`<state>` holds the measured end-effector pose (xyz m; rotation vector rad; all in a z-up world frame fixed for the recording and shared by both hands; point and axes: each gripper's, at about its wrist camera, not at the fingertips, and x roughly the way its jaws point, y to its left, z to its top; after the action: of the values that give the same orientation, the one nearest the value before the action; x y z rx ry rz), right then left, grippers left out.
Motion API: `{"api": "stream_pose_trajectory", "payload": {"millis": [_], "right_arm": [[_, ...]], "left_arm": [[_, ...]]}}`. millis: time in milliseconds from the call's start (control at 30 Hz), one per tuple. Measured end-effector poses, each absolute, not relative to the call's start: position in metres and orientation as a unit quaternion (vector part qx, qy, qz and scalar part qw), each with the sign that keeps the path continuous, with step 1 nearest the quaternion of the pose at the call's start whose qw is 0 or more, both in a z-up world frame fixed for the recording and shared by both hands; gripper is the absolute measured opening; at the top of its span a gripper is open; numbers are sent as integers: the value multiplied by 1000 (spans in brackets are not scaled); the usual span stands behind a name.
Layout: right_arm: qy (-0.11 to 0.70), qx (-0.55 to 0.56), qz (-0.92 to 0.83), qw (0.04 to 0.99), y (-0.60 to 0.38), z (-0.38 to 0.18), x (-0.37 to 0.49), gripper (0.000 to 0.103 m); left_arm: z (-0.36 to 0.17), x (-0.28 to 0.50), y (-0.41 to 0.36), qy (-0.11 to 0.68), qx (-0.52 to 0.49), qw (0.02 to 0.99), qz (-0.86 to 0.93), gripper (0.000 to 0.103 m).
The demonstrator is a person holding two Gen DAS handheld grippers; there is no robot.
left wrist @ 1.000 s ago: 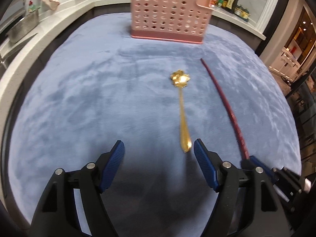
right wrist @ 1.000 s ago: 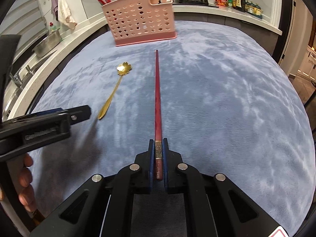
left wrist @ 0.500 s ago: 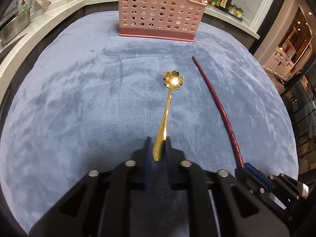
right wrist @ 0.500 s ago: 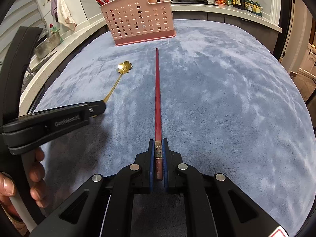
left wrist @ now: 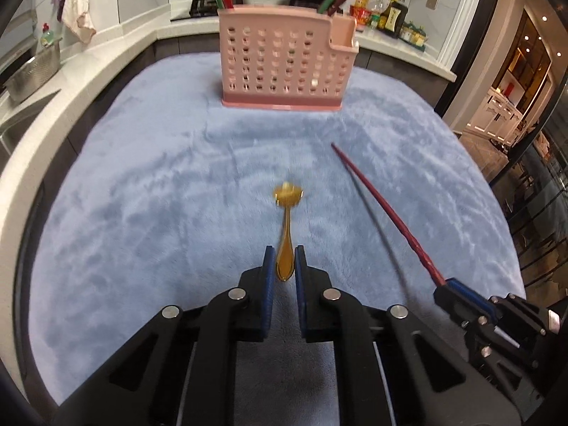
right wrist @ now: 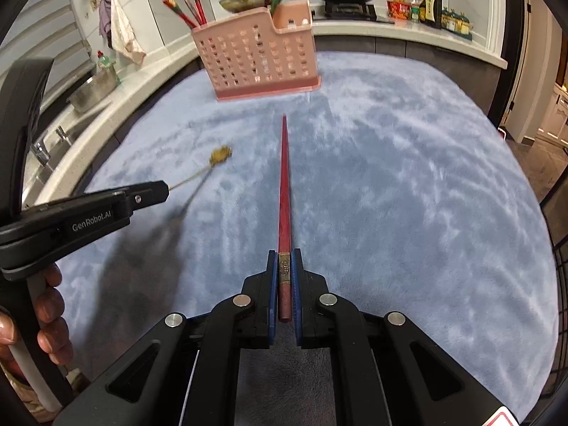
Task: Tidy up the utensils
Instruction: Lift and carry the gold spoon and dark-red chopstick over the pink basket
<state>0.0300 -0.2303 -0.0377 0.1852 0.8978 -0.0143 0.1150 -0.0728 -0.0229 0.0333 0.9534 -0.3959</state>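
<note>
Both grippers loaded. Left gripper (left wrist: 284, 266): jaws have just been closing and now pinch the tail of the slim gold metal spoon with a flower-shaped bowl (left wrist: 285, 234); handle sits between the blue pads, bowl end projecting forward, apparently clear of the blue plush cloth (left wrist: 142, 213) (bowl blurred; shadow below it in the right wrist view). Right gripper (right wrist: 284, 284): pressed together on the butt end of the long dark-red chopstick with a brass band (right wrist: 284, 191), tip pointing straight ahead. Target is the pink perforated plastic utensil holder (left wrist: 284, 60), standing upright at the far edge of the cloth, already holding red and green chopsticks in its left end and its small right-hand pocket. Key relation: holder lies dead ahead of the left gripper, slightly left of ahead for the right; each utensil's long axis runs along its gripper's fingers, pointing at the holder and well short of it. Judgement: both must be carried forward and tipped toward vertical above the rim before release. Neither hand clearly nearer.
</note>
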Motion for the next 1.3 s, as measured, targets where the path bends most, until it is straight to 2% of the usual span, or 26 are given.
{"api": "stream_pose_trajectory", "payload": {"millis": [200,267,800,1300], "right_arm": [[387,101,-9,916,-240,3,33,7],[372,105,-9,922,-244,15,36,7],[277,132,-4,952,-267,100,52,7],[232,133,23,963,-259,138,68,7]], "left_arm": [[9,116,-66,425,9,885,-190,8],[17,118,-65,421,8,886,-193,1],[66,119,-66,390,17,899,-198,1],[101,141,-68,384,22,905,-183,1]]}}
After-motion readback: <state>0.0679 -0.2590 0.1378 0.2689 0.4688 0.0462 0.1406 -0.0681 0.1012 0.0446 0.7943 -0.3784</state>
